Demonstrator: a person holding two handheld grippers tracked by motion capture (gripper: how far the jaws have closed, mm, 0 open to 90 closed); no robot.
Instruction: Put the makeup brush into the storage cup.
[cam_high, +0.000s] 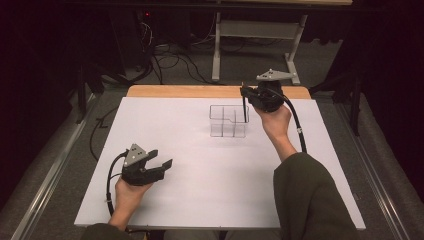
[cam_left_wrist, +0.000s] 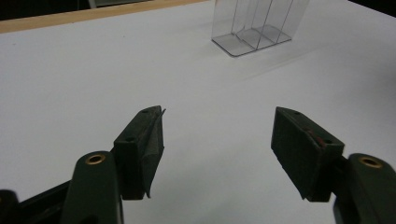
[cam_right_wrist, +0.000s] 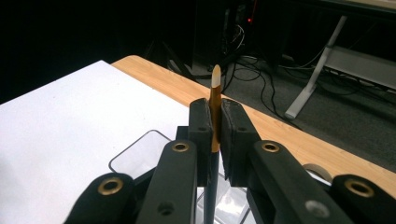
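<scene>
Nearest the person, the left claw (cam_high: 161, 164) rests low on the white worktop (cam_high: 200, 190), well short of the clear plastic compartmented organiser box (cam_high: 228, 121), its jaws spread wide with nothing between them; the left hand (cam_high: 131, 192) grips it from behind with the wrist near the worktop's near edge. It is too far off to steady the box, so a knock from the other side would probably slide or tip that light container. Farther out, the right claw (cam_right_wrist: 215, 128) is clamped on a slim pencil-like stick with a dark shaft, amber upper part and pale tip (cam_right_wrist: 215, 100), held upright just above the box's right side, its lower end reaching down toward a compartment. The right hand (cam_high: 274, 120) reaches forward, forearm extended, wrist bent downward over the box. If the stick meets a divider or wall instead of an opening, it could pivot between the pads or shove the box toward the far wooden edge (cam_high: 200, 91).
</scene>
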